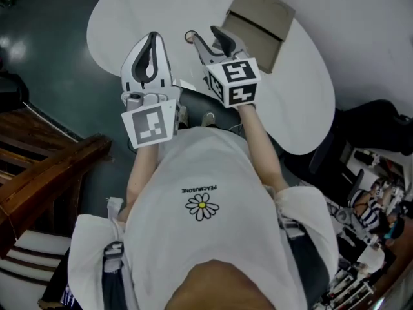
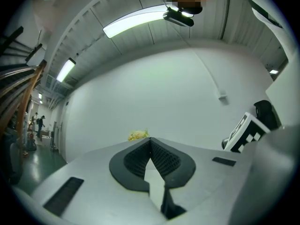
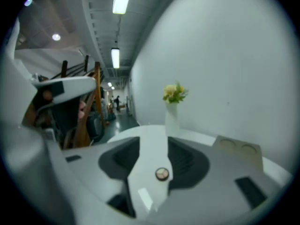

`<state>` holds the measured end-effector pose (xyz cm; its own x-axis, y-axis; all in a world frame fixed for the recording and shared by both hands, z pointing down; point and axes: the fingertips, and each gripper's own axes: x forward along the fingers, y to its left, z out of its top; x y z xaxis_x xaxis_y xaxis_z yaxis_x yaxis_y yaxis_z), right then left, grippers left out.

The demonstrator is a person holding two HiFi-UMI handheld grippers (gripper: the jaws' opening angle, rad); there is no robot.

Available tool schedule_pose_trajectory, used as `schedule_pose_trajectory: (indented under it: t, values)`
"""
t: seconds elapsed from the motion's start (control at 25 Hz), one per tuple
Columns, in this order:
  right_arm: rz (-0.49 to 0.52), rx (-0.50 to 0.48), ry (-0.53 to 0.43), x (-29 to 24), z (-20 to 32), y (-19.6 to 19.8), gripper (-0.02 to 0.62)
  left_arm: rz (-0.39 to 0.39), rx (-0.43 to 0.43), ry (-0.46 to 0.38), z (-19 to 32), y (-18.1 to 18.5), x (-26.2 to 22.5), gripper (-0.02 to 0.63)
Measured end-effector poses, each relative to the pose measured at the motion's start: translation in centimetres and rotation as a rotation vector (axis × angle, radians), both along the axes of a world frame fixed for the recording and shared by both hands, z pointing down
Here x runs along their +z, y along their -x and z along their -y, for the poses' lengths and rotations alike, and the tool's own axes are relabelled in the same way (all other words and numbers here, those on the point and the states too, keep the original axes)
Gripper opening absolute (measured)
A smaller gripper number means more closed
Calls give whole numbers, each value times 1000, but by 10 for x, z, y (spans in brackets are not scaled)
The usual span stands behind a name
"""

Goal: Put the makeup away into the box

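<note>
A small round makeup compact [image 1: 189, 36] lies on the white table [image 1: 122, 18], close to the tip of my right gripper [image 1: 205, 36]. In the right gripper view the compact [image 3: 162, 174] shows on the tabletop through the gap of the open right gripper [image 3: 153, 140], with neither jaw touching it. A flat brown box [image 1: 258, 19] sits at the far right of the table, its corner [image 3: 239, 149] visible beside the right jaw. My left gripper [image 1: 153, 39] hovers to the left over the table, and its jaws [image 2: 151, 140] meet at the tip with nothing between them.
A white vase with yellow flowers [image 3: 172, 108] stands at the table's far edge beyond the compact. Wooden stairs [image 1: 51, 166] rise at the left over a dark green floor. Chairs and equipment crowd the lower right [image 1: 368, 192]. A white wall backs the table.
</note>
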<state>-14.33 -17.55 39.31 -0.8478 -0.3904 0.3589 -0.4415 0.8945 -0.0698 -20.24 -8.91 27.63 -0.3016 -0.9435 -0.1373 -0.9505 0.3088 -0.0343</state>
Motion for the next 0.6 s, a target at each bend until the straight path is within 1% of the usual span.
schedule_pose_trajectory:
  t: [0.28,0.36,0.44,0.52,0.6]
  values:
    - [-241,41,93,94,17,42,222,-21,-126,41,-25,50,17,20]
    - [-296,84,107,117,24,49,225,-38,-154,65,-32,64,25,20]
    - [-346,145,99,136,35,51,225,-59,-180,103,-37,75,33,20]
    - [-385,207,100,153,43,51,225,-52,-176,90,-38,80,32,20]
    - [-400,253,132,167,47,52,225,-44,-166,79,-39,84,33,20]
